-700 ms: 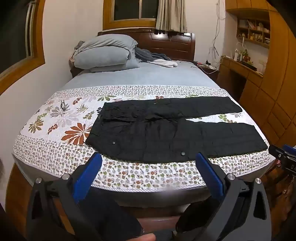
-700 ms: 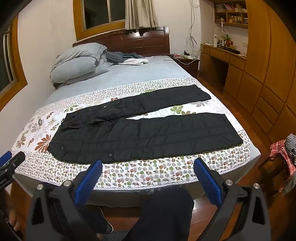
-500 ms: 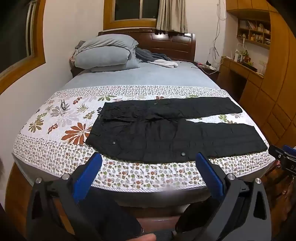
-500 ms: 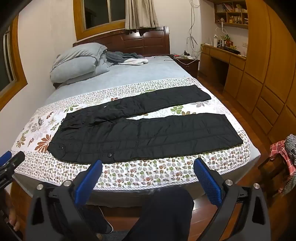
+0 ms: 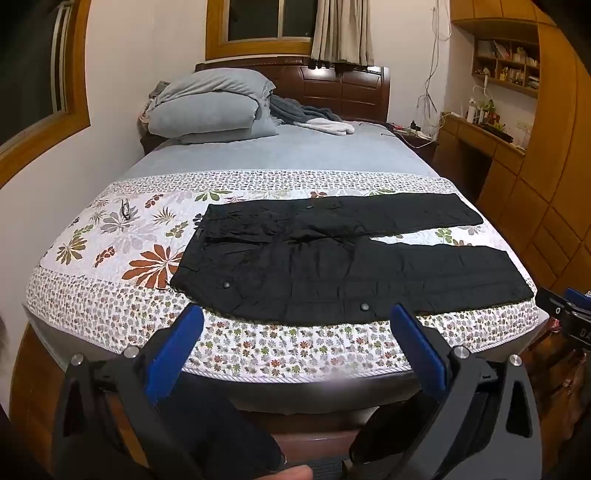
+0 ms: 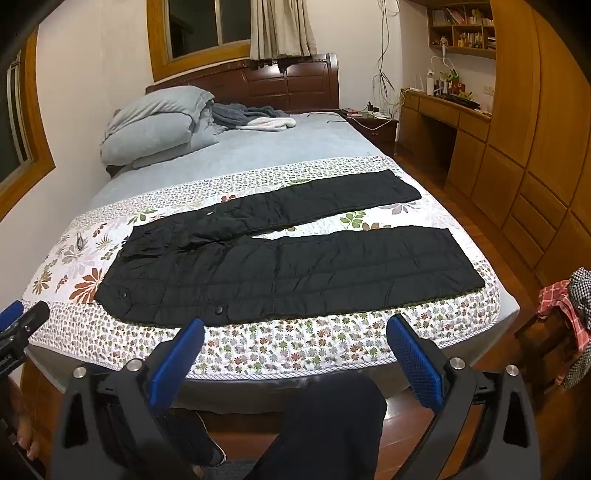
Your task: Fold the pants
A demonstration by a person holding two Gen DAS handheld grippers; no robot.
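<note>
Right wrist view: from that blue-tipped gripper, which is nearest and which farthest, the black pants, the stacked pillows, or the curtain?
From the right gripper:
1. Black pants, spread flat on the floral quilt just ahead.
2. Stacked pillows, far left at the head of the bed.
3. Curtain, at the window behind the headboard.

My bedroom at night: the bed [image 5: 280, 155] carries a grey sheet, with a floral quilt [image 5: 110, 258] spread across its near end. Folded grey bedding [image 5: 210, 107] is stacked at the far left corner against the dark wooden headboard [image 5: 343, 88], and a rumpled grey and white blanket [image 5: 314, 118] lies just beside it. A curtain [image 5: 343, 29] hangs over the window behind. Along the right wall stand a wooden desk [image 6: 447, 110], shelves [image 6: 461, 26] and built-in cabinets [image 6: 535, 166]. A red checked cloth [image 6: 557, 302] is draped over a chair at the right edge.
</note>
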